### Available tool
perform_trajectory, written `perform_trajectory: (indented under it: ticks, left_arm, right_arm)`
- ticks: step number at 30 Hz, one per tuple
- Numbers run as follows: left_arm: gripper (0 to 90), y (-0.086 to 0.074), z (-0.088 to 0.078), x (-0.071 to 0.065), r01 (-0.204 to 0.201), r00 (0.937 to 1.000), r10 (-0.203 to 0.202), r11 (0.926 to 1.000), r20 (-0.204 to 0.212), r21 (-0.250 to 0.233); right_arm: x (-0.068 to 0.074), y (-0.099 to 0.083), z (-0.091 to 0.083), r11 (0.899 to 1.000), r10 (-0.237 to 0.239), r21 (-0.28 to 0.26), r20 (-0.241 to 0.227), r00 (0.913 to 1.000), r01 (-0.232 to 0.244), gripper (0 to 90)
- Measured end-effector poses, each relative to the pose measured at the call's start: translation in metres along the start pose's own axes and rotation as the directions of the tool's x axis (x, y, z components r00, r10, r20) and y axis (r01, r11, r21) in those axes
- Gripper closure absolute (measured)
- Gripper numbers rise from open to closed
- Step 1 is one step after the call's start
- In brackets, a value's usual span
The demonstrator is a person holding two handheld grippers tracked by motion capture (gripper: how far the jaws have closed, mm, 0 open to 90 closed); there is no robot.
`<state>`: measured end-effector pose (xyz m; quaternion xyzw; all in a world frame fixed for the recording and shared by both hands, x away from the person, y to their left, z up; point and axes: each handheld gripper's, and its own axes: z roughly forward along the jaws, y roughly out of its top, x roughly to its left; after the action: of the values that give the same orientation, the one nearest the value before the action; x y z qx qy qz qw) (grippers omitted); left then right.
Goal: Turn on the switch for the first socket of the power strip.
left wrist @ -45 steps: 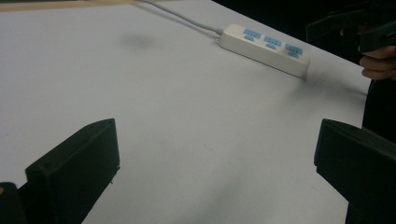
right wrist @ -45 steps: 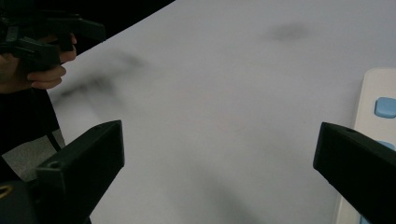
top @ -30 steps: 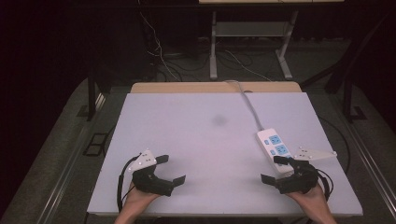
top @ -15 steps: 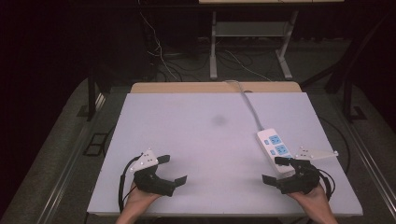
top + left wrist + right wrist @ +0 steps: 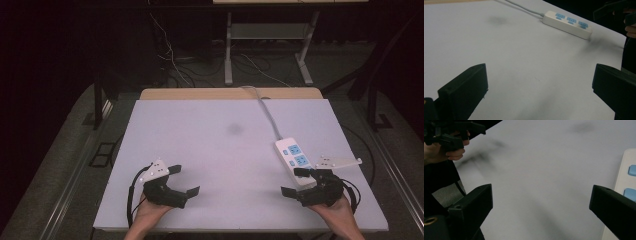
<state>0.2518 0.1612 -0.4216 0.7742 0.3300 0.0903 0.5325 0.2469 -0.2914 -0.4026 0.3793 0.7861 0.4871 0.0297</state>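
Observation:
A white power strip [image 5: 294, 156] with blue sockets lies on the right half of the white table [image 5: 225, 145], its grey cable [image 5: 265, 107] running off the far edge. My left gripper [image 5: 186, 180] rests open at the front left, held by a hand, with nothing between its jaws. My right gripper [image 5: 294, 182] is open at the front right, just in front of the strip's near end. In the left gripper view the power strip [image 5: 566, 23] lies far ahead of the open left gripper [image 5: 539, 85]. In the right gripper view the power strip [image 5: 627, 180] edges the right jaw of the right gripper [image 5: 541, 202].
A faint dark smudge [image 5: 234, 128] marks the table's middle. A wooden strip [image 5: 230, 93] borders the far edge. Beyond it, a metal stand [image 5: 270, 45] and loose cables [image 5: 170, 60] sit on the dark floor. The other hand and left gripper [image 5: 449, 135] appear far off in the right gripper view.

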Motion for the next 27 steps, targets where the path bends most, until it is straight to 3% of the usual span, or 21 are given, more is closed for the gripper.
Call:
perform_trajectory:
  ticks: [27]
  left_arm:
    - [0.0, 0.0, -0.002, 0.001, 0.003, 1.0, -0.003, 1.0, -0.004, -0.006]
  right_arm:
    - [-0.008, 0.03, 0.001, 0.997, -0.019, 0.076, -0.009, 0.9998, 0.02, 4.5]
